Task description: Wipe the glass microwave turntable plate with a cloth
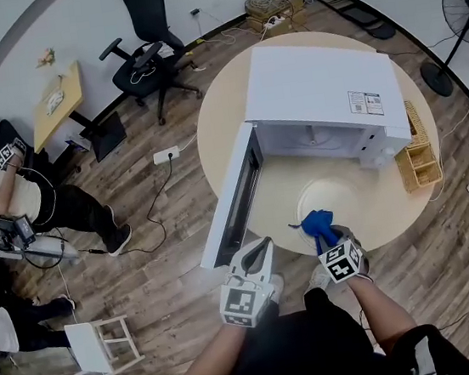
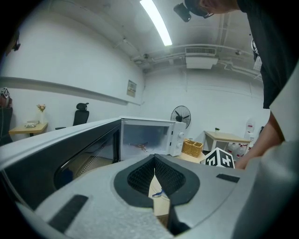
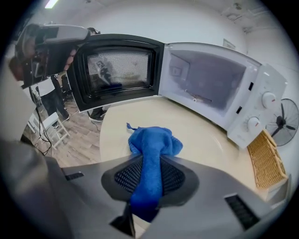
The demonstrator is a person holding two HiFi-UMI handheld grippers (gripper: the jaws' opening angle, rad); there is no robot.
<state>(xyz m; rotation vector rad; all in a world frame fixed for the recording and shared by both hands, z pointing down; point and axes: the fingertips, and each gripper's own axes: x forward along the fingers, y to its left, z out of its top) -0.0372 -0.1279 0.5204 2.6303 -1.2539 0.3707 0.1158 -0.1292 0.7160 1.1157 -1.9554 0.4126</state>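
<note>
The glass turntable plate (image 1: 331,193) lies flat on the round table (image 1: 218,124), in front of the white microwave (image 1: 316,94). The microwave's door (image 1: 235,201) stands swung open to the left. My right gripper (image 1: 324,232) is shut on a blue cloth (image 1: 315,220), whose bunched end rests at the plate's near edge. In the right gripper view the cloth (image 3: 153,142) runs up between the jaws of that gripper (image 3: 149,163). The plate's rim is barely visible there. My left gripper (image 1: 260,249) hovers shut and empty by the door's outer end, and its view (image 2: 154,164) looks toward the microwave.
A wicker basket (image 1: 420,158) sits on the table right of the microwave. A standing fan (image 1: 463,8), an office chair (image 1: 149,56), a power strip (image 1: 166,155) and a white stool (image 1: 97,350) stand on the wooden floor. A seated person (image 1: 26,201) is at the left.
</note>
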